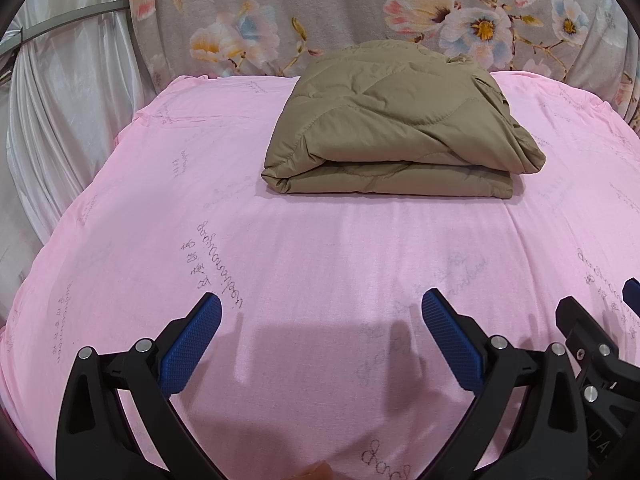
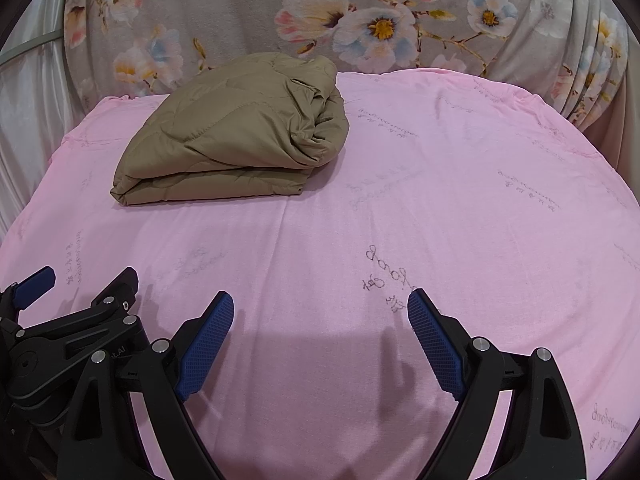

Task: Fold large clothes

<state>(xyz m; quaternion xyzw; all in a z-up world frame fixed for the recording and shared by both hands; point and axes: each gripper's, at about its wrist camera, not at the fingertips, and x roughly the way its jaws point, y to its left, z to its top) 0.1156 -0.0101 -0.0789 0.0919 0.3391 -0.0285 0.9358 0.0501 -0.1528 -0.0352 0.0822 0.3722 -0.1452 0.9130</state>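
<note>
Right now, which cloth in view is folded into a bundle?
The khaki quilted garment, folded thick on the pink sheet. The sheet lies spread flat; the floral cloth hangs behind.

The folded khaki jacket [image 1: 400,128] is quilted cloth with a faint, soft sheen and stitched seams. The pink sheet [image 1: 320,248] on the bed is matt woven cotton-like cloth, lightly creased, printed with faded grey script. The floral backdrop [image 1: 360,8] looks like soft matt fabric; the white curtain [image 1: 60,92] is glossy, satin-like. The left claw [image 1: 322,318] and right claw [image 2: 320,316] have matt black plastic arms, shiny metal pins and blue, finely textured rubbery pads [image 1: 192,344]
</note>
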